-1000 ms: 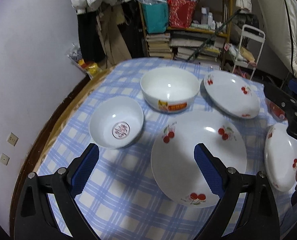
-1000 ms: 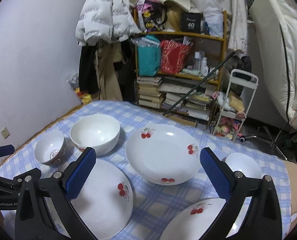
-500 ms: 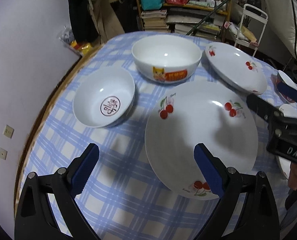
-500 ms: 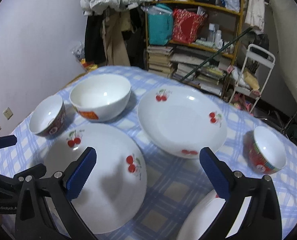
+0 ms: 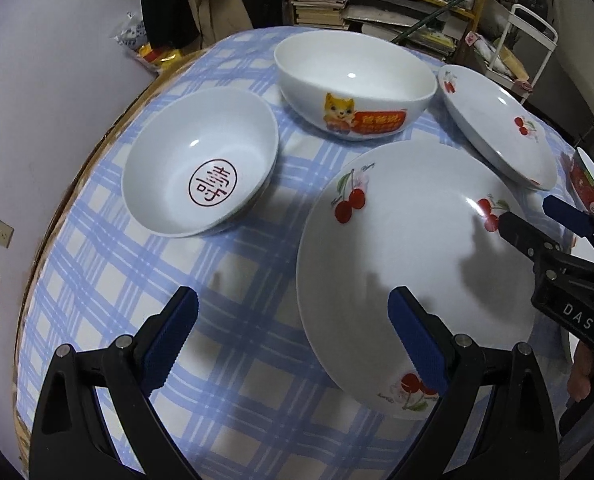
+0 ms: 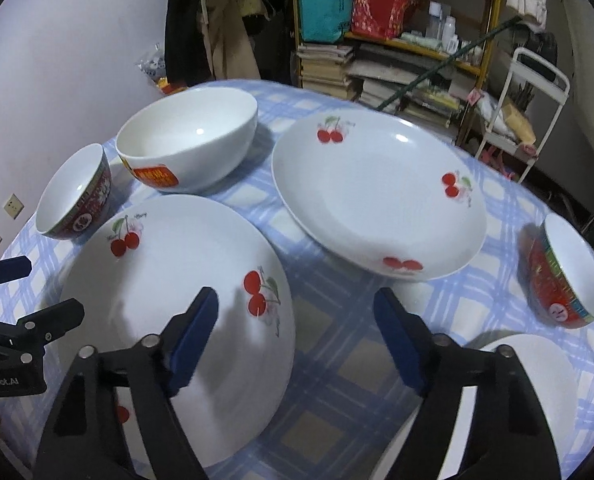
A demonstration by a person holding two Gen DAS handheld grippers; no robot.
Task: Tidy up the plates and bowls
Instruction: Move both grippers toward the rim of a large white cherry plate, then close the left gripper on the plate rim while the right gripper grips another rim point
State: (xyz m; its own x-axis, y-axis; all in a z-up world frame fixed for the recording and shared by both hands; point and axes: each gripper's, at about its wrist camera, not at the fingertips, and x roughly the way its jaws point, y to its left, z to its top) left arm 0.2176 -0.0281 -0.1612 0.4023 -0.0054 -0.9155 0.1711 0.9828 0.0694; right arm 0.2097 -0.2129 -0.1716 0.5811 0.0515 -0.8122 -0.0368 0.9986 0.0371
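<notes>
Right wrist view: right tool (image 6: 295,332), spread but just narrowing, straddles near cherry plate's (image 6: 169,280) right rim.

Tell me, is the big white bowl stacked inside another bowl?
No, the big white bowl stands alone on the tablecloth.

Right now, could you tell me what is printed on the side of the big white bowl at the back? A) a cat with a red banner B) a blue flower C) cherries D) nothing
A: the left wrist view shows an orange cat beside a red banner on the bowl.
</notes>
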